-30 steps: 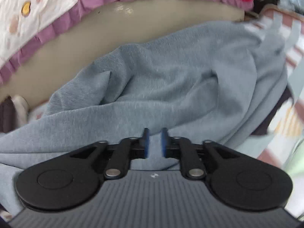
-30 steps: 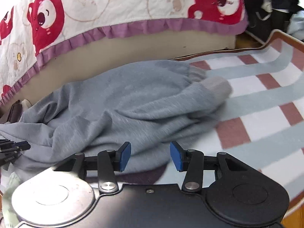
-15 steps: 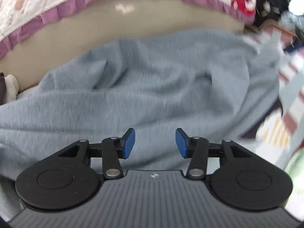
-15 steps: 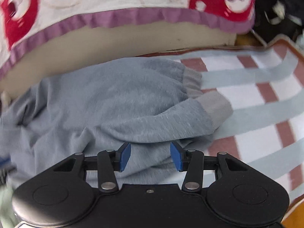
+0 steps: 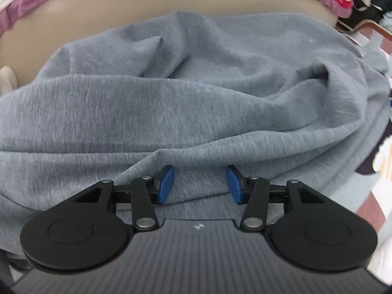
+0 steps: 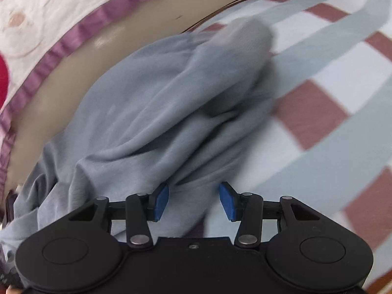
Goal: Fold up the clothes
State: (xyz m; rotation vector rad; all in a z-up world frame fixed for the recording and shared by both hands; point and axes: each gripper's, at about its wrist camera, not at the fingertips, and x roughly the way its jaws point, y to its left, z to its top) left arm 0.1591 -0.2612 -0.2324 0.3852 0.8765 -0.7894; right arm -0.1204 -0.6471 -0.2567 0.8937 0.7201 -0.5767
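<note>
Grey garment (image 5: pixel 196 103) bunched, far cuff blurred; left gripper (image 5: pixel 200 185), right gripper (image 6: pixel 194 202) just opening, gaping, empty

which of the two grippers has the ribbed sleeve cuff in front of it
The right gripper: the pale ribbed cuff lies ahead on the striped cloth. The left gripper faces only rumpled grey garment.

text: none legible; logo: small white mark, unreadable, on ribbed dark grey plastic body of left gripper (image 5: pixel 200 183); labels, numbers, signs: none legible in either view
</note>
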